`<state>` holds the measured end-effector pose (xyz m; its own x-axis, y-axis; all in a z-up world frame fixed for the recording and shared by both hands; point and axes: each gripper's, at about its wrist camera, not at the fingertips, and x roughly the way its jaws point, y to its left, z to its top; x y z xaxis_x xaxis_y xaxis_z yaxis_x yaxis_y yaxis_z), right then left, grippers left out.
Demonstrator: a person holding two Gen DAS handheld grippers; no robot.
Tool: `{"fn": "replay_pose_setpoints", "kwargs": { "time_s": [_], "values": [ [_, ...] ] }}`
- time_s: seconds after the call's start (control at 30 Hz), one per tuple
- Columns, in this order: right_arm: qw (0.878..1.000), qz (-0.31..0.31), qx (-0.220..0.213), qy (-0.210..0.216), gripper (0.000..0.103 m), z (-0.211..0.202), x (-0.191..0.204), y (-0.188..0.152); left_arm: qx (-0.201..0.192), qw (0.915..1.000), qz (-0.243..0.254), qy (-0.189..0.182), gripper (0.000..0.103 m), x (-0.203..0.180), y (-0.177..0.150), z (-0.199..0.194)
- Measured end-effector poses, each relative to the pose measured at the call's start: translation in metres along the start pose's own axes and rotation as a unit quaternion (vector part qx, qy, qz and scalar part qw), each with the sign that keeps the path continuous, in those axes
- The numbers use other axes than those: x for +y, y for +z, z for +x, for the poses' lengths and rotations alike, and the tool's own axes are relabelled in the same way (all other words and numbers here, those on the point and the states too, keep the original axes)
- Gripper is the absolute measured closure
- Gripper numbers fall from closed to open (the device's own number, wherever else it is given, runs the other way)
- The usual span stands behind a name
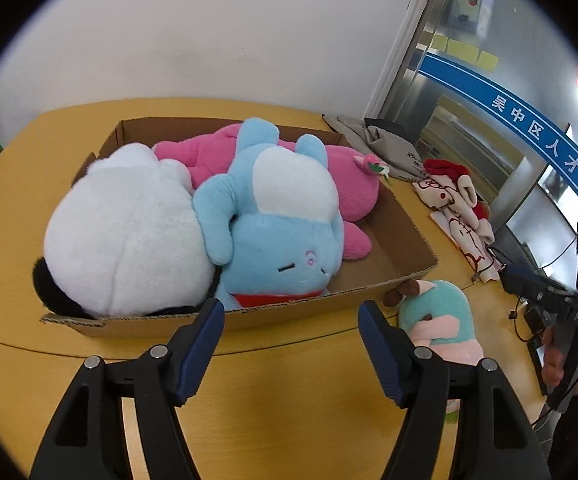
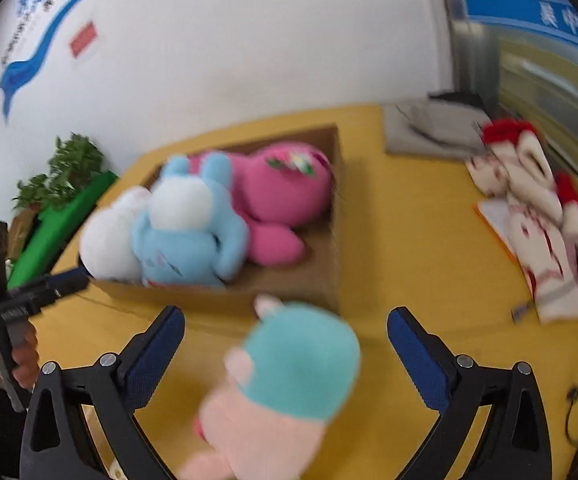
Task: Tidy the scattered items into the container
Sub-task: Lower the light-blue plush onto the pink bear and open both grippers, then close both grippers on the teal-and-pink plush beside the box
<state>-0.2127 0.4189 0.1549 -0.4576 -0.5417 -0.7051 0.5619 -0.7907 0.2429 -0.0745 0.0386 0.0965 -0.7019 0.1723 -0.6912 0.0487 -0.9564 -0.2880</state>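
Note:
A cardboard box (image 1: 129, 324) on the yellow table (image 1: 289, 392) holds a white plush (image 1: 129, 232), a blue plush (image 1: 281, 240) and a pink plush (image 1: 353, 184). A small teal and pink plush (image 1: 437, 312) lies on the table just outside the box's near right corner. My left gripper (image 1: 291, 308) stands open in front of the box with nothing between its fingers. In the blurred right wrist view, my right gripper (image 2: 287, 314) is wide open around the teal and pink plush (image 2: 297, 360), its pads clear of it on both sides.
A red and white patterned cloth toy (image 1: 457, 200) and a grey bag (image 1: 369, 140) lie at the table's far right. Cables (image 1: 521, 320) trail off the right edge. A potted plant (image 2: 65, 172) stands beyond the left end, by the wall.

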Motion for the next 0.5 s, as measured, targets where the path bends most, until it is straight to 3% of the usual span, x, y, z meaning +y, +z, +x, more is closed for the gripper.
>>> {"fn": "replay_pose_setpoints", "kwargs": {
  "time_s": [0.1,0.23,0.3,0.4,0.5],
  "values": [
    [0.999,0.034,0.038,0.002,0.000,0.021,-0.010,-0.026,0.012,0.9999,-0.003,-0.010,0.034,-0.008,-0.008,0.006],
    [0.993,0.035,0.112,0.005,0.002,0.067,0.002,-0.056,0.016,0.9998,-0.001,-0.011,0.034,-0.011,-0.018,0.003],
    [0.989,0.045,0.130,0.052,0.006,0.086,0.014,-0.071,0.019,0.9998,-0.003,-0.009,0.034,-0.007,-0.024,0.001],
    [0.989,-0.013,0.134,0.055,0.006,0.095,0.054,-0.082,0.024,0.9996,-0.012,-0.003,0.034,0.003,-0.032,-0.002],
    [0.980,-0.073,0.153,0.108,0.008,0.101,0.097,-0.093,0.028,0.9993,-0.025,-0.009,0.034,0.011,-0.037,-0.003]
  ]
}}
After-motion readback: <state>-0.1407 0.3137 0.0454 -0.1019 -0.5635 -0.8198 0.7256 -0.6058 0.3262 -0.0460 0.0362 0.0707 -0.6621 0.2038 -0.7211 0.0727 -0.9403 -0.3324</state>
